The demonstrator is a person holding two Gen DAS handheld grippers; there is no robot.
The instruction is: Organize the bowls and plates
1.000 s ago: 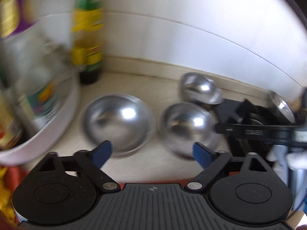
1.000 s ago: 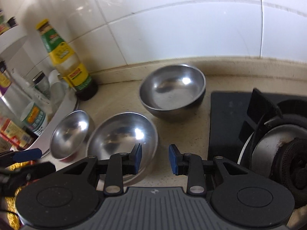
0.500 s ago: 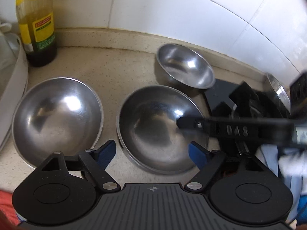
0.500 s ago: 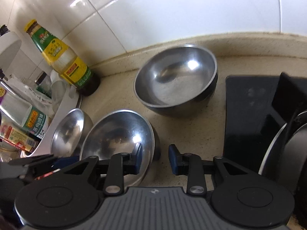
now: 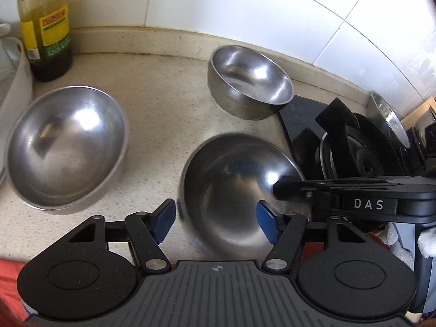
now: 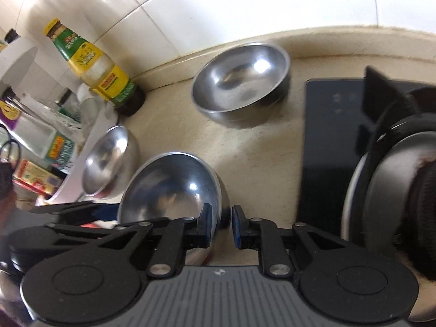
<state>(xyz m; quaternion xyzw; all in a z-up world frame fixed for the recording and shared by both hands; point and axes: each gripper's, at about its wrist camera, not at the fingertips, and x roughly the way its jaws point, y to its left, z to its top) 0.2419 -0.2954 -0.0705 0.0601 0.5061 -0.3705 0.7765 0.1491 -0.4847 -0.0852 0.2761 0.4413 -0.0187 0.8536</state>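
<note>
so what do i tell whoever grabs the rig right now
Right gripper: shut on the right rim of the near steel bowl, one finger inside and one outside.
Left gripper: open. Its jaws have just been closing, with that bowl's left rim between them and the pads not pressing on it.
Other bowls: wide steel bowl to the left and deeper steel bowl by the wall. All three stand apart on the counter.
Done: nothing is stacked yet.
Left: probably nest the three bowls.
</note>
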